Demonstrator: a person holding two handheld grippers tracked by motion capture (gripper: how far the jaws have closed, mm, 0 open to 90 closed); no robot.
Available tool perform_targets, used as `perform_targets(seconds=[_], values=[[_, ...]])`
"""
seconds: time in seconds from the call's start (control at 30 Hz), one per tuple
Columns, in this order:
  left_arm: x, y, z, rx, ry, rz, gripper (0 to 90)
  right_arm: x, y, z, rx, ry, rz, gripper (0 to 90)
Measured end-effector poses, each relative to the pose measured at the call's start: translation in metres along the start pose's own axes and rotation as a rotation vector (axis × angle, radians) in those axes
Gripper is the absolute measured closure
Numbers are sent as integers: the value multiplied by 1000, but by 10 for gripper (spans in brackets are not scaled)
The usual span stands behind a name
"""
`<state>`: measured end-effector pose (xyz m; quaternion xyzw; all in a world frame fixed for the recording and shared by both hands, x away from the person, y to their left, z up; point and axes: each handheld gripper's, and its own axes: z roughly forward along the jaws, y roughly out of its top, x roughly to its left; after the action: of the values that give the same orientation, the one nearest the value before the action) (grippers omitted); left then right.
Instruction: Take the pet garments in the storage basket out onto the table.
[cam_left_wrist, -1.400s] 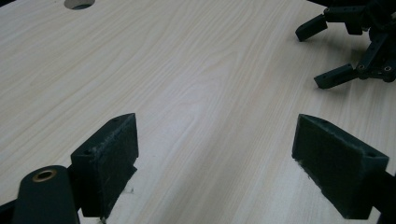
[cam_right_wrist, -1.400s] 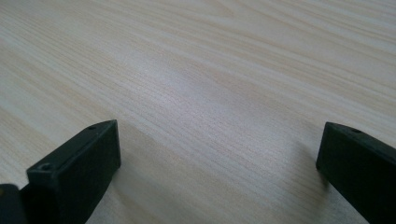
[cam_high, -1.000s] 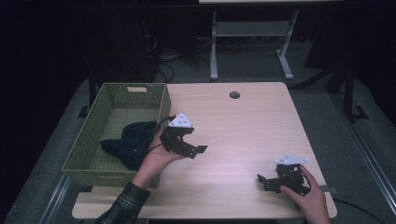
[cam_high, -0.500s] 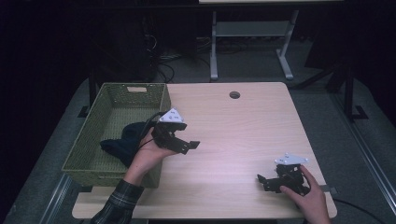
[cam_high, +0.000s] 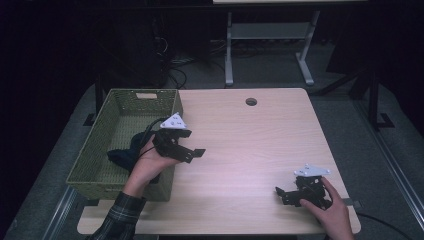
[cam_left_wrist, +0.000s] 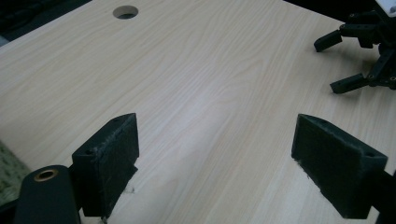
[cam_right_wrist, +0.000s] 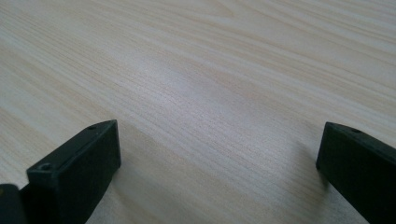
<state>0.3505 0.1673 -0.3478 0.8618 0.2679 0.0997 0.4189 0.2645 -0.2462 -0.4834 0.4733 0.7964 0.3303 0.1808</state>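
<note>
Care is advised as the spread, empty left gripper is turned back to the dark cloth in the woven basket, while the spread right gripper is rested on the table.

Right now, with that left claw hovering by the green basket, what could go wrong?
The open left gripper hangs beside the woven green basket, so reaching for the dark blue cloth could knock the rim. Its black cable trails over the basket and might snag. The open right gripper sits near the light wooden table's front edge.
</note>
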Motion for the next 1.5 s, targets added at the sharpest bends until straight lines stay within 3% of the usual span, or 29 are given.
perform_targets(seconds=[1.2,1.5], values=[[42,-30,-47,20,102,-88,146,0,0,0,-1,0,3,0],[56,-43,-61,36,148,-111,146,0,0,0,0,0,3,0]])
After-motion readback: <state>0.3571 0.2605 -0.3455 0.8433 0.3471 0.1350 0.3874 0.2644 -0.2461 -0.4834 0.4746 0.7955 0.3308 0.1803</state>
